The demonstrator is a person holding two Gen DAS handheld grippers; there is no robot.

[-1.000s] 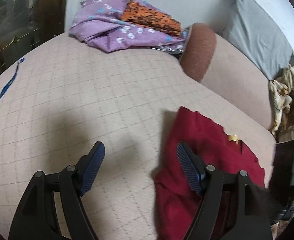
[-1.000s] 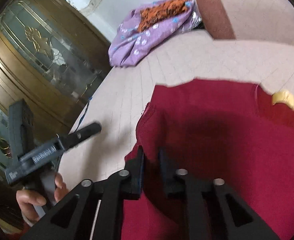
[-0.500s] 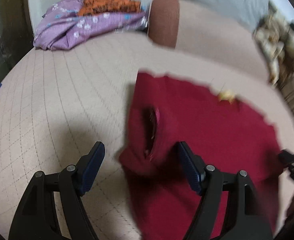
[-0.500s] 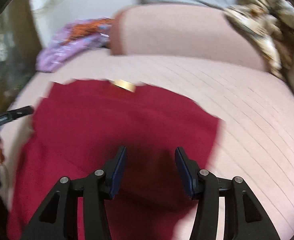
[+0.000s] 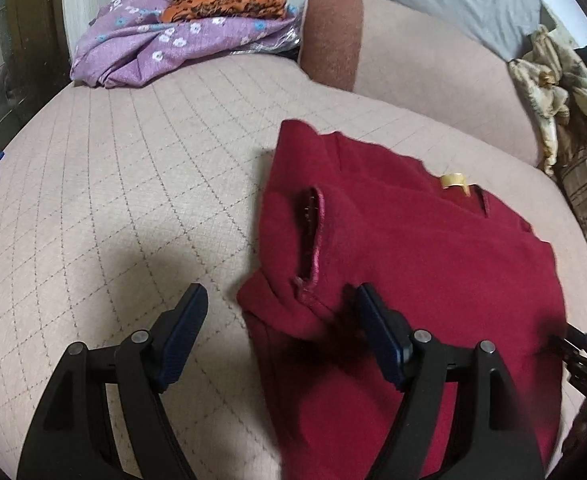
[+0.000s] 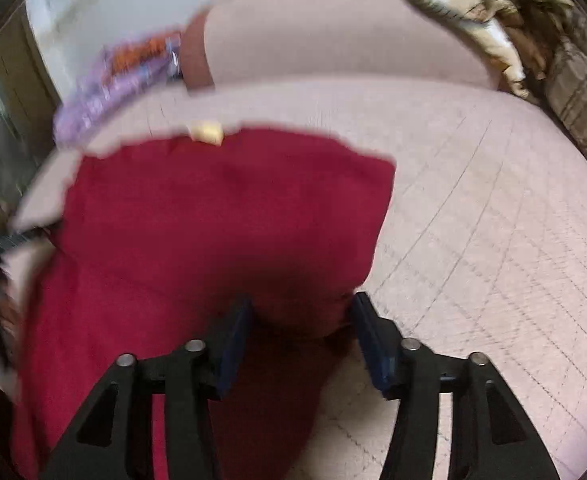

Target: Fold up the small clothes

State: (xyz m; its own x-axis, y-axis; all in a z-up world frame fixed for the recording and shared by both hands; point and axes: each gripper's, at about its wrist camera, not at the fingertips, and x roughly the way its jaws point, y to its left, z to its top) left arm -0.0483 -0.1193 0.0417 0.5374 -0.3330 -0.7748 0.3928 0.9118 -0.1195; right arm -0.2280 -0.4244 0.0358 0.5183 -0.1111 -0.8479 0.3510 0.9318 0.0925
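The red top (image 5: 433,264) is lying spread near the front edge of the quilted bed (image 5: 133,184), armhole rumpled at its left side. The left gripper (image 5: 281,316) is hanging wide open with that bunched edge between its jaws; the right gripper (image 6: 301,320) is gaping over the garment's right corner, holding nothing. Closing now is risking pinching only one layer, or the quilt beneath, skewing the fold
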